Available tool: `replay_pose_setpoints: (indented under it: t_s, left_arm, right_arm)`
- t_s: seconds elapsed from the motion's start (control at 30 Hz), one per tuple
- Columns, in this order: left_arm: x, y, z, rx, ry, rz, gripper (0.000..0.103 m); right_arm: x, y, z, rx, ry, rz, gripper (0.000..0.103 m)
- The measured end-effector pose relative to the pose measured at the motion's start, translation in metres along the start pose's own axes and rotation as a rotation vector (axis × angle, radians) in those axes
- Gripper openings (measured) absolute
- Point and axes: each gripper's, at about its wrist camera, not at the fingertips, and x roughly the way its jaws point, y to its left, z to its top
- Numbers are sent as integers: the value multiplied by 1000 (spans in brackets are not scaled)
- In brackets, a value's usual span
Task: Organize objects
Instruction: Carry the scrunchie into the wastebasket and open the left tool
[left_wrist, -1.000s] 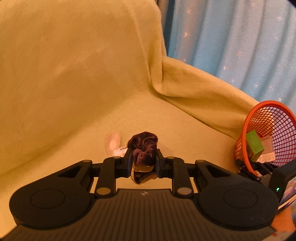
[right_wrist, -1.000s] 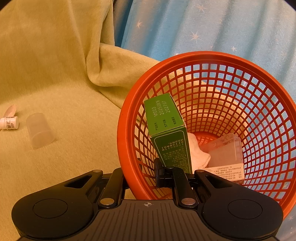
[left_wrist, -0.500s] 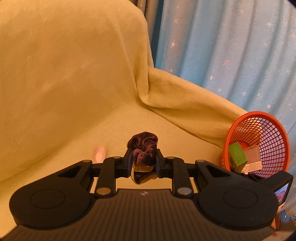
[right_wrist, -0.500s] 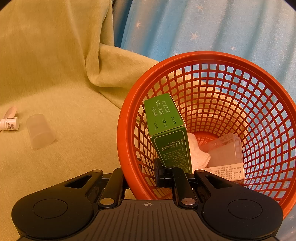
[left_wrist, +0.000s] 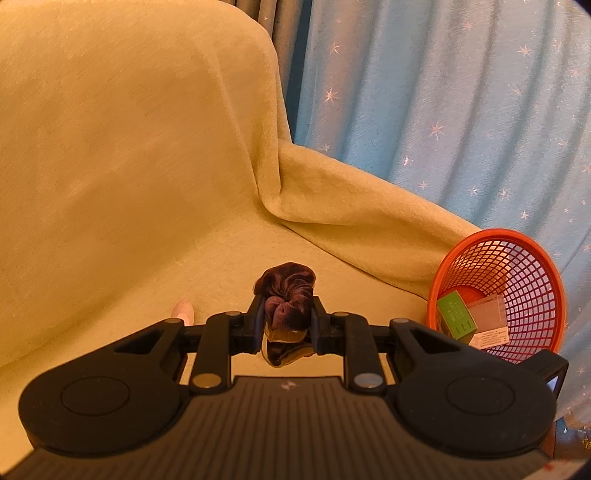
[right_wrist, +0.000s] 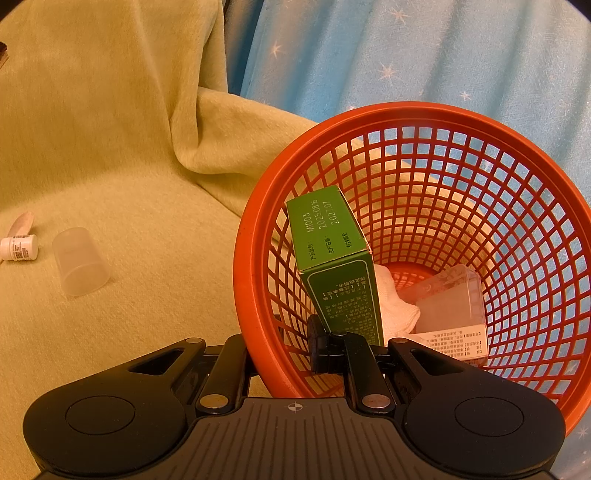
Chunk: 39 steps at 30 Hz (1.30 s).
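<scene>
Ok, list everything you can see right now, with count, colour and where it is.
scrunchie: one, dark purple, clamped in the left tool
basket: one, orange mesh, tilted on the sofa, right side
box: one, green, leaning inside the basket
cloth: one, white, at the basket bottom
clear case: one, see-through, inside the basket
cup: one, frosted, lying on the sofa seat
small bottle: one, white, left of the cup
sofa cover: one, yellow-green
curtain: one, light blue with stars, behind
left tool: black, shut on the scrunchie
right tool: black, gripping the basket rim
</scene>
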Motion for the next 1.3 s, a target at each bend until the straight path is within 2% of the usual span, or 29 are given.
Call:
replay_pose_setpoints:
  t_s: [0.9,1.07,1.3]
  left_arm:
    - [4,-36,13,53,1,-96,20]
    - [6,-55,20,98,13,-162,20]
    - [20,-116,42,232,47,-339,21]
  right_arm:
    - [1,1,1,3,1,-1,10]
    - [1,1,1,3,1,-1,10]
    - [0,1,1,15,-2,0,10]
